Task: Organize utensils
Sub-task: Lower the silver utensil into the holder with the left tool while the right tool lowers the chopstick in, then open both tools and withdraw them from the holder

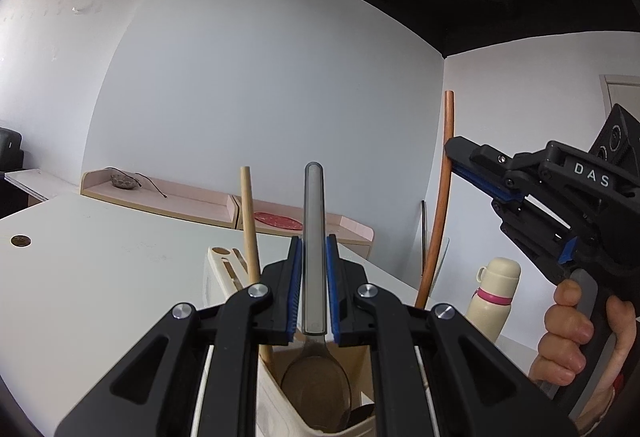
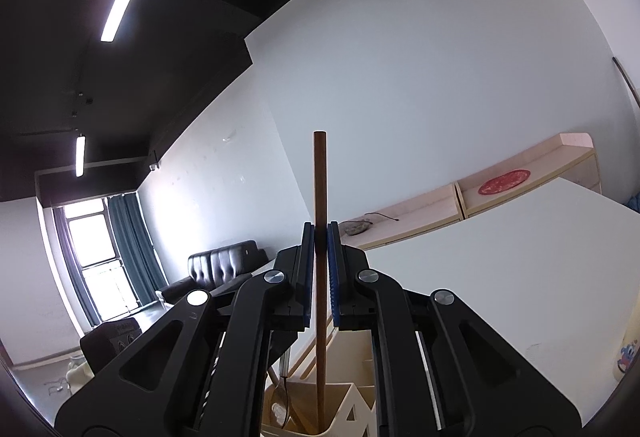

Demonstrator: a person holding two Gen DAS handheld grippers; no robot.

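- Above the cream plastic utensil holder, a grey metal spoon with a flat straight handle stands upright, its bowl hanging just inside the holder's open top and its handle rising out between the blue pads of the left gripper, which is clamped on it.
- To the right of that holder compartment, a dark reddish-brown wooden stick handle also stands near vertical; the right gripper is closed on its upper part, and its lower end reaches down into the holder in the right wrist view.
- The step in hand looks like placing: both utensils are being lowered or seated into the holder at once. I judge the task well along, since a pale wooden stick already stands in the holder beside the spoon.
- The next move probably calls for a short straight descent, then letting the pads part so each utensil settles against the holder wall rather than tipping out.
- The spoon looks smooth and slightly translucent-dull, its bowl clean; the brown handle is round, slim and evenly coloured.
- Behind the holder lies the white table top; to the holder's right stands a cream bottle with a pink band.
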